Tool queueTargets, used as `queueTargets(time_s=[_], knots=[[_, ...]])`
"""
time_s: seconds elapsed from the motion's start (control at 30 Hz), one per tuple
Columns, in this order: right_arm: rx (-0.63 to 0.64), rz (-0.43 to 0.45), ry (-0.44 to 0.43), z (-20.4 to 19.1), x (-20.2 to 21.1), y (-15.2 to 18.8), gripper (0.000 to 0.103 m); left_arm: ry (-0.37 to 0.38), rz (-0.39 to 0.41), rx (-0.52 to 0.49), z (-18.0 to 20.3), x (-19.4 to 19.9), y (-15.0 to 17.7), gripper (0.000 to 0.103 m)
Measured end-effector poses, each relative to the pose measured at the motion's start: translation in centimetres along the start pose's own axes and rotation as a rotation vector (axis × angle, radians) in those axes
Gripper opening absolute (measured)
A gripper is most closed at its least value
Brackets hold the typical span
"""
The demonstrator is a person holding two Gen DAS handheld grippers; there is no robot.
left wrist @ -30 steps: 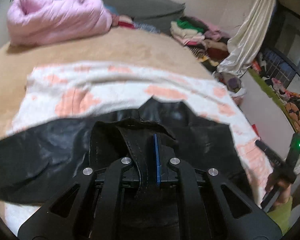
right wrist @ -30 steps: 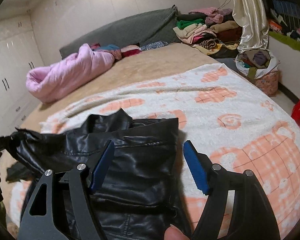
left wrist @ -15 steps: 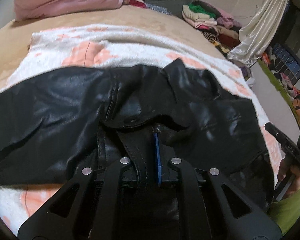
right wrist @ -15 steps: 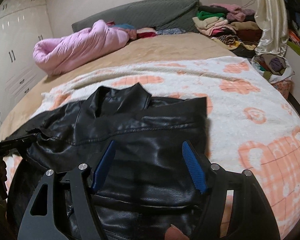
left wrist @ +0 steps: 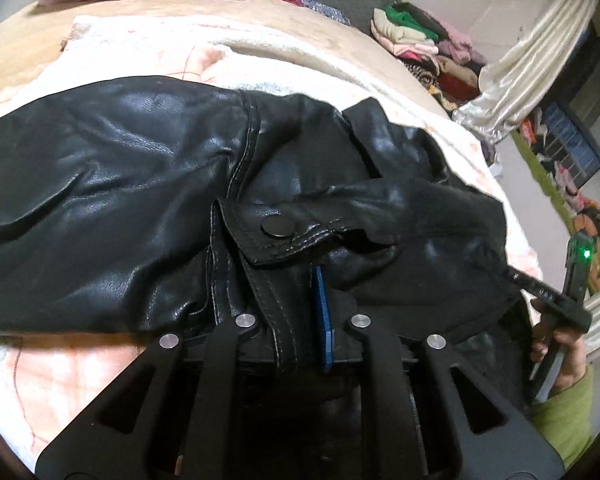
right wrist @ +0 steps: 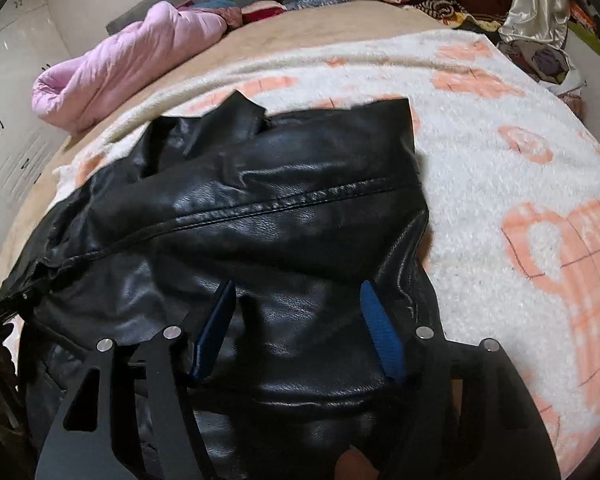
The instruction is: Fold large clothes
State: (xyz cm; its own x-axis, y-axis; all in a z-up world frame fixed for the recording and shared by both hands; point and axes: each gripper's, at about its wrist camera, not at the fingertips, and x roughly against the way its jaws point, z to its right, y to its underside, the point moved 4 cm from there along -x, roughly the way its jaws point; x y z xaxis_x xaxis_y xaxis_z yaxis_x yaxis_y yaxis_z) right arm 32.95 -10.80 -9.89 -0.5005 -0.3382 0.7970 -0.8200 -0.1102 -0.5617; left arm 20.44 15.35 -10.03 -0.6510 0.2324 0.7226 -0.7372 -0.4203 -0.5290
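A black leather jacket (left wrist: 140,208) lies spread on a white blanket with orange patterns (left wrist: 140,56) on the bed. My left gripper (left wrist: 300,316) is shut on a stitched edge of the jacket, just below a snap-button tab (left wrist: 276,227). In the right wrist view the jacket (right wrist: 280,200) fills the middle. My right gripper (right wrist: 296,320) is open, its blue pads low over the jacket's body with nothing between them. The right gripper also shows at the right edge of the left wrist view (left wrist: 556,300).
A pink quilt (right wrist: 128,56) lies rolled at the far side of the tan bed. A pile of folded clothes (left wrist: 416,40) and a cream curtain (left wrist: 532,52) stand at the back right. White wardrobe doors (right wrist: 4,120) are at the left. The blanket (right wrist: 520,184) extends right of the jacket.
Both grippers have come down closer to the bed, and the jacket now lies lower and flatter on the blanket. The left stays shut on the jacket edge; the right stays open.
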Motion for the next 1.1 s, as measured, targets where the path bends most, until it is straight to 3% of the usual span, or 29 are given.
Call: queueTargets(time_s=[0.1,0.3,0.47,0.6,0.7,0.8,0.93,1.0,1.1], knots=[[0.012,0.024,-0.022,-0.5,1.5,-0.5,0.066,0.028,0.048,0.008,0.9,2.2,-0.5,0.024],[0.106,0.082,-0.071,-4.0,4.1,-0.7,0.073,-0.095,0.150,-0.131,4.6,5.7,-0.8,0.040],[0.222,0.060,-0.131,-8.2,4.3,0.5,0.079,-0.097,0.063,-0.190,6.5,3.6,0.8,0.043],[0.285,0.009,-0.115,-10.2,2.9,1.7,0.080,-0.157,-0.034,-0.175,5.1,0.3,2.3,0.044],[0.278,-0.083,-0.064,-10.1,0.4,2.9,0.081,-0.161,-0.050,-0.161,4.0,-0.7,2.9,0.044],[0.272,-0.088,-0.048,-10.0,-0.4,3.5,0.082,-0.127,-0.031,-0.134,3.7,0.2,2.7,0.045],[0.244,-0.029,-0.124,-10.5,1.6,2.6,0.085,-0.115,0.031,-0.115,3.6,3.0,2.4,0.069],[0.242,0.003,-0.152,-11.0,2.5,2.3,0.092,-0.136,0.065,-0.111,3.4,4.4,2.3,0.071],[0.264,0.053,-0.175,-12.5,4.1,2.4,0.097,-0.158,0.099,-0.063,2.3,6.0,2.2,0.092]])
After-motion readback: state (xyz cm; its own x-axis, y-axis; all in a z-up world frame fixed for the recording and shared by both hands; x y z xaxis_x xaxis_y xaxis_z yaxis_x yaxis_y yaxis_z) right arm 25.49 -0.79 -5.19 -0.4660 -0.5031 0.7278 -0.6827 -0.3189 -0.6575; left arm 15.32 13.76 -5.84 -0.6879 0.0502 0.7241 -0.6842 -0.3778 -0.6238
